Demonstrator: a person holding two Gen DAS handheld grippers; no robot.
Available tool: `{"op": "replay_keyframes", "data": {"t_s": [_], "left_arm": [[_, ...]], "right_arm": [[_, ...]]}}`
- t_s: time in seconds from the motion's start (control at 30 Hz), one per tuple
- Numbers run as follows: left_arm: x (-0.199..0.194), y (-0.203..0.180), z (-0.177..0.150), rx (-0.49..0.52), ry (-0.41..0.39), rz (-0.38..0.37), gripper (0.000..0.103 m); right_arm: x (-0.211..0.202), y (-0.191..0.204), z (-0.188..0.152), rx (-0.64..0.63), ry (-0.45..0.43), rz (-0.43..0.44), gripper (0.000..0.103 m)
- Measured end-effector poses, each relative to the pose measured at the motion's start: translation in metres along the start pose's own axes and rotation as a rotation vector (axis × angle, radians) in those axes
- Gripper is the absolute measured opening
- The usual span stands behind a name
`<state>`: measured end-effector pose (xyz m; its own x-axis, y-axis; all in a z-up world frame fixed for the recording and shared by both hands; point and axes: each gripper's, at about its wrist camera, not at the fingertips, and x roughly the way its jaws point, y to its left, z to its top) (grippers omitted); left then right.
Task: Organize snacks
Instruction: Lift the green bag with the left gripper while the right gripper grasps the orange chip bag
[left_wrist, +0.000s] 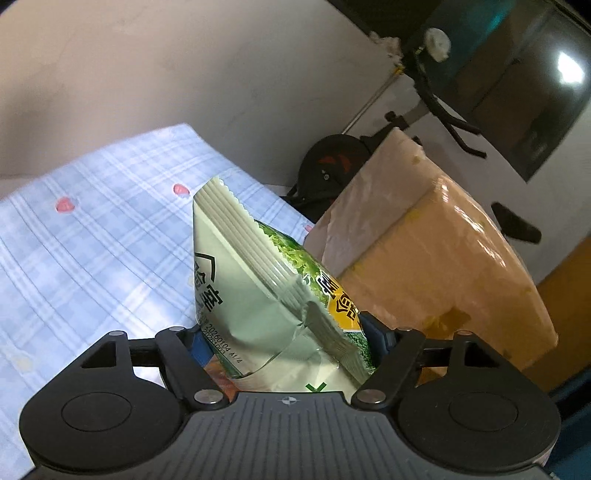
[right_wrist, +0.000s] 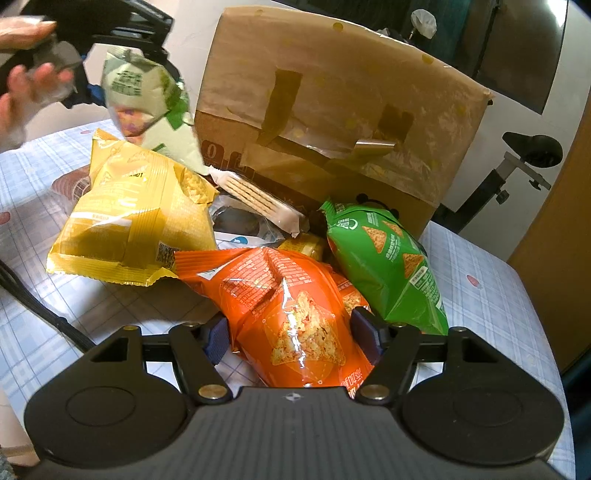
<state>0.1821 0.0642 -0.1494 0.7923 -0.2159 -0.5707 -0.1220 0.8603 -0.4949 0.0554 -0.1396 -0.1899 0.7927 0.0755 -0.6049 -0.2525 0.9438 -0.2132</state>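
Observation:
My left gripper (left_wrist: 286, 338) is shut on a pale green snack bag (left_wrist: 243, 280), held up above the blue plaid cloth (left_wrist: 92, 240); its pads press the bag's lower end. The right wrist view shows the same bag (right_wrist: 136, 85) aloft at the top left, beside the cardboard box (right_wrist: 332, 110). My right gripper (right_wrist: 291, 336) is shut on an orange chip bag (right_wrist: 280, 295) that lies in the snack pile. A yellow bag (right_wrist: 129, 221), a green chip bag (right_wrist: 388, 258) and a wafer pack (right_wrist: 258, 199) lie around it.
The taped cardboard box (left_wrist: 424, 258) stands right of the raised bag. A person's hand (right_wrist: 22, 85) grips the left tool. A black cable (right_wrist: 37, 306) crosses the cloth at the left. An exercise bike seat (right_wrist: 532, 146) stands behind the box.

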Motion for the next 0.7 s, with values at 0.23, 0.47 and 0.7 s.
{"op": "replay_keyframes", "data": {"t_s": [0.23, 0.47, 0.7], "left_arm": [[-0.037, -0.008, -0.012, 0.162, -0.047, 0.003, 0.079], [-0.068, -0.017, -0.027, 0.301, -0.092, 0.007, 0.079], [-0.077, -0.024, -0.032, 0.351, -0.118, -0.011, 0.079]], "right_arm": [[-0.005, -0.011, 0.004, 0.065, 0.002, 0.035, 0.064], [-0.017, -0.03, 0.007, 0.2, 0.007, 0.111, 0.06], [-0.031, -0.057, 0.014, 0.427, 0.002, 0.215, 0.059]]}}
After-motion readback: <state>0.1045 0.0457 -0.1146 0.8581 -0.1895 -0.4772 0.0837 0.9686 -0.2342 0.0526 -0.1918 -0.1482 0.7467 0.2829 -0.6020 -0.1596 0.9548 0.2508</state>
